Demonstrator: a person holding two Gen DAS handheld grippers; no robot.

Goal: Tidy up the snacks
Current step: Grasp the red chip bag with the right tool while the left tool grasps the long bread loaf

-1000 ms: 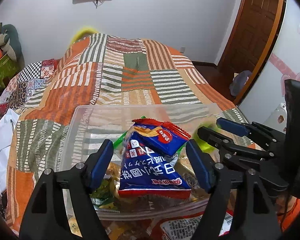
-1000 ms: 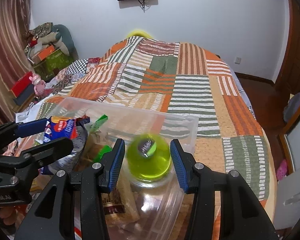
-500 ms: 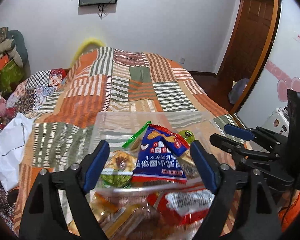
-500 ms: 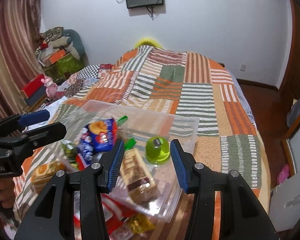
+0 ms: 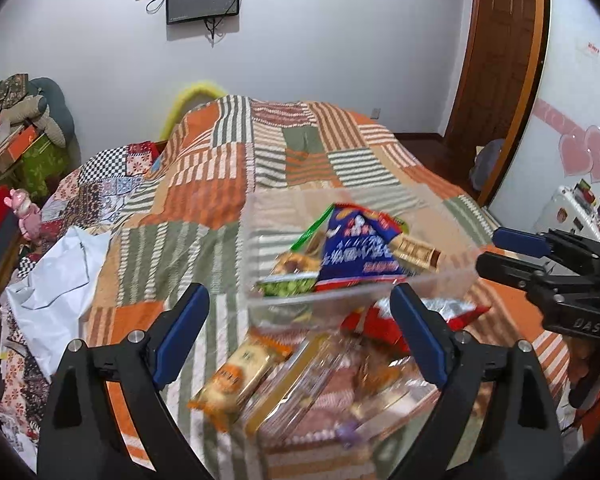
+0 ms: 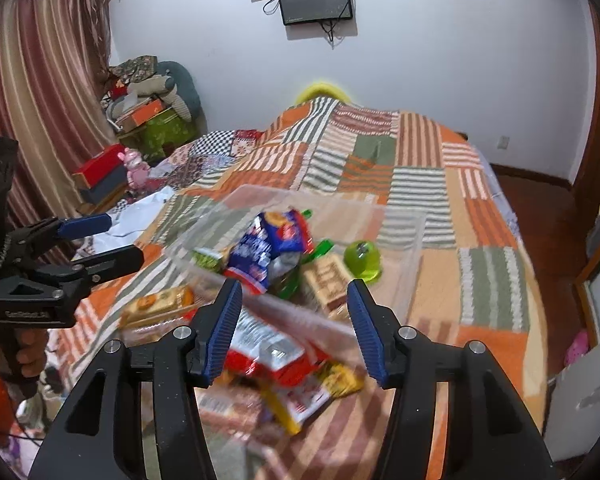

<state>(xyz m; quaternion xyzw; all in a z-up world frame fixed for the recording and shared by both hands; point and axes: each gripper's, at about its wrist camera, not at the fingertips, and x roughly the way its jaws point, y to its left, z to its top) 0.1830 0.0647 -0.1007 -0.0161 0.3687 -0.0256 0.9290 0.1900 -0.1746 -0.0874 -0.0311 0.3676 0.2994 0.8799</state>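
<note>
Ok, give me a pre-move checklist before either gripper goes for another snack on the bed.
1. Left gripper free: ok, fingers spread wide, nothing between them.
2. Right gripper free: ok, open and holding nothing.
3. Clear bin reachable: ok, it sits on the quilt ahead of both grippers.
4. Room in the bin: ok, the blue bag and green cup are inside, with bare floor around the cup.
5. Loose snacks left outside: not ok, the red packet and orange packet lie on the quilt in front of the bin.
6. Exact target outline: cannot tell, the near pile is motion-blurred in both views.
</note>
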